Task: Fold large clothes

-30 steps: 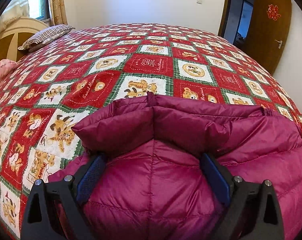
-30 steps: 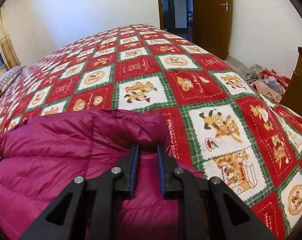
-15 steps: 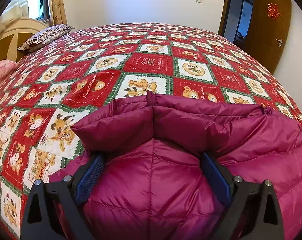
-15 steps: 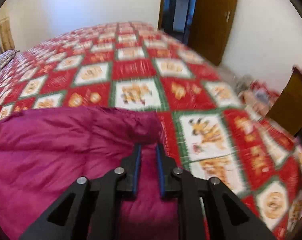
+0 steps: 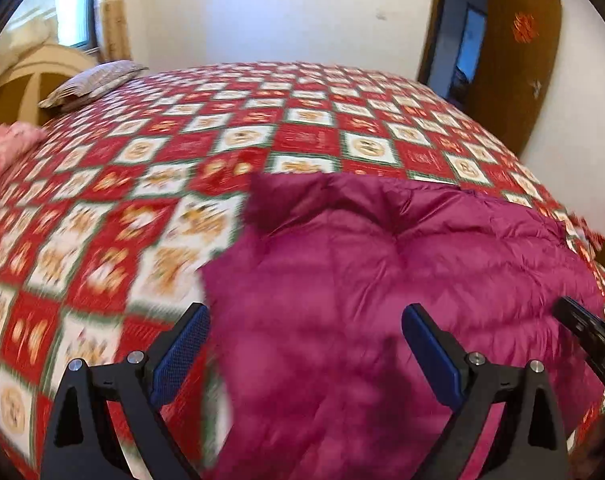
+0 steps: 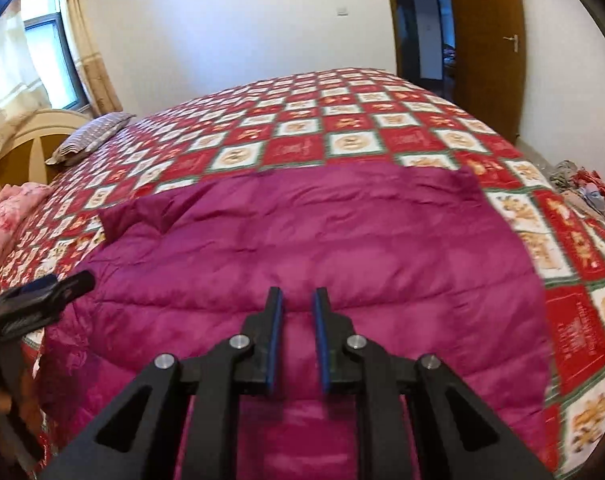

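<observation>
Pulled back from the jacket (image 5: 382, 300) since the earlier frame: both grippers off the collar end, folded collar now flattened out. Left gripper (image 5: 302, 344) spread wide, empty; right gripper (image 6: 296, 336) nearly pressed together, gripping nothing visible. Lies flat on the quilt (image 6: 342, 128), near its front edge. Puffy, light, soft, probably slick; best pinched at hem or side seams. Plenty of bare quilt beyond for folding.

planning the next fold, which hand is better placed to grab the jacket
Left: its tongs stand wide open over the magenta jacket. The right tongs are nearly shut, with nothing visibly pinched.
</observation>
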